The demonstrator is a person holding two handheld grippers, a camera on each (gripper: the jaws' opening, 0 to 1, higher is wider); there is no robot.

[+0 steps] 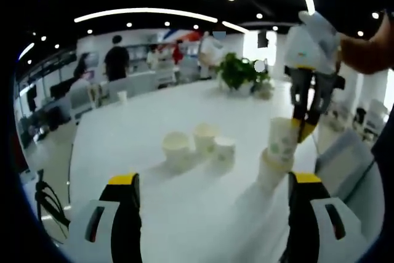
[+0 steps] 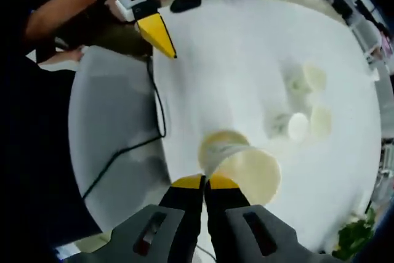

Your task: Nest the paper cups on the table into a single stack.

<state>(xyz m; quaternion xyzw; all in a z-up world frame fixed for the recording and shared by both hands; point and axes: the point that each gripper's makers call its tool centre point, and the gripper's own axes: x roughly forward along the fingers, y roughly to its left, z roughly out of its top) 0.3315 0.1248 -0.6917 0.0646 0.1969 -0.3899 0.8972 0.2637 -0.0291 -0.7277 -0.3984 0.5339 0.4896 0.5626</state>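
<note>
right tongs [image 2: 205, 181] pinching paper cup [image 2: 249, 167] rim; left tongs [image 1: 212, 180] agape

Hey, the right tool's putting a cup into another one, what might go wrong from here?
1. The right tool pinches the held cup by its rim, and the cup sits tilted over the lower cup; it may jam or tip that cup.
2. The lower cup has nothing steadying it; the left tool is open and apart.
3. Three loose cups stand nearby and could be knocked.
</note>
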